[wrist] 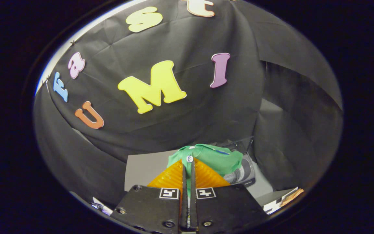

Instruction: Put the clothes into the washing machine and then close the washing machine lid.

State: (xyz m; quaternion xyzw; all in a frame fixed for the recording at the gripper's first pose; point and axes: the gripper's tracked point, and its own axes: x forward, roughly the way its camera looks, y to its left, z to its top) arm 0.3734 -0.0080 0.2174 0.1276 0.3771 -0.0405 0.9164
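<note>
While I look along the gripper [188, 165], I see its two fingers [170, 177] drawn almost together, with only a thin slit left between them, and a fold of the green shirt [218, 157] is caught in that slit. I read the fingers as clenched on the shirt: green cloth shows between them lower down as well as bunched at their tips. A small white button [190, 159] on the shirt sits right at the fingertips, and the collar part of the garment spreads out beyond them and off to the right.

Just behind and to the right of the shirt I make out the washing machine [243, 172], a grey and dark rounded body, partly covered by the cloth; I cannot tell how its lid stands. Both shirt and machine are over a pale grey desk [141, 170], though I cannot say whether the shirt rests on it or hangs clear. Black cloth [174, 130] forms the booth's wall behind everything. Some papers [282, 200] lie near the desk's right corner, well apart from the fingers.
</note>
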